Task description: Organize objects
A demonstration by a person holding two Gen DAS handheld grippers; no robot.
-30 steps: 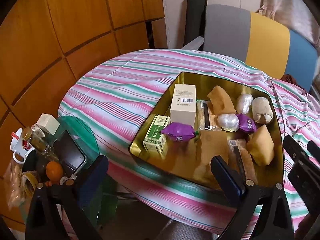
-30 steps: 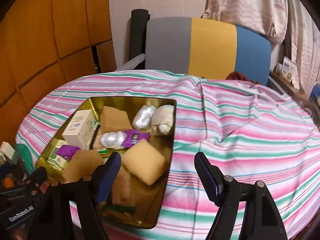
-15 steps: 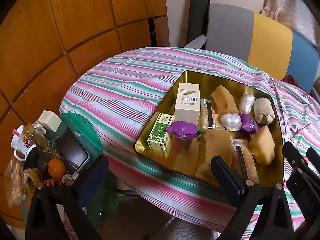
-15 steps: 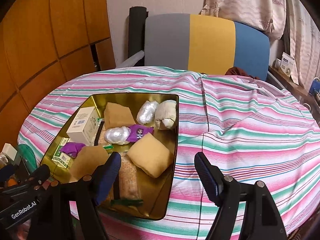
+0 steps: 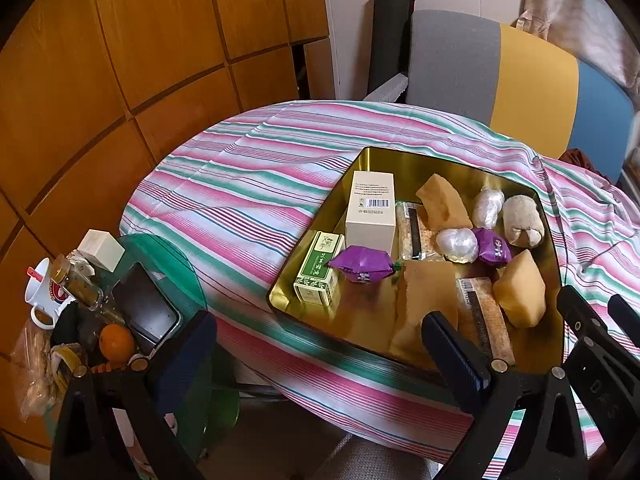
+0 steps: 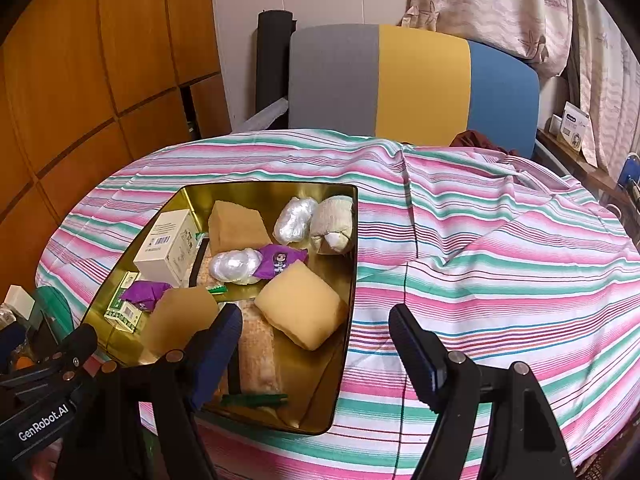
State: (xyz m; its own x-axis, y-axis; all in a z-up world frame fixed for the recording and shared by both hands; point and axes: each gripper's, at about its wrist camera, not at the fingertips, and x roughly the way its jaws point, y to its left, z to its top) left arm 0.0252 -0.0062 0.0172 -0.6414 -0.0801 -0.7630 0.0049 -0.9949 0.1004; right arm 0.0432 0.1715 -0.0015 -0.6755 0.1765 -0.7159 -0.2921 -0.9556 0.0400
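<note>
Both black two-finger grippers, left [image 5: 320,354] and right [image 6: 316,346], hang with jaws spread wide, gripping nothing, above the near edge of the shiny gold rectangular metal tray [image 6: 348,280]. The tray sits on a pink-and-green striped tablecloth [image 6: 480,260], holding a cream cardboard box [image 5: 370,214], 2 purple wrapped sweets and tan sponges.

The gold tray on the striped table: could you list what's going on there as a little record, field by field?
Tray: gold tray on striped tablecloth
Boxes: white box standing upright, green box beside it
Wrapped snacks: two purple packets, two clear-wrapped bundles
Sponges: several yellow foam pieces
Left gripper: open, empty, short of the tray
Right gripper: open, empty, over the tray's near right edge
Side stool: mug, orange
</note>
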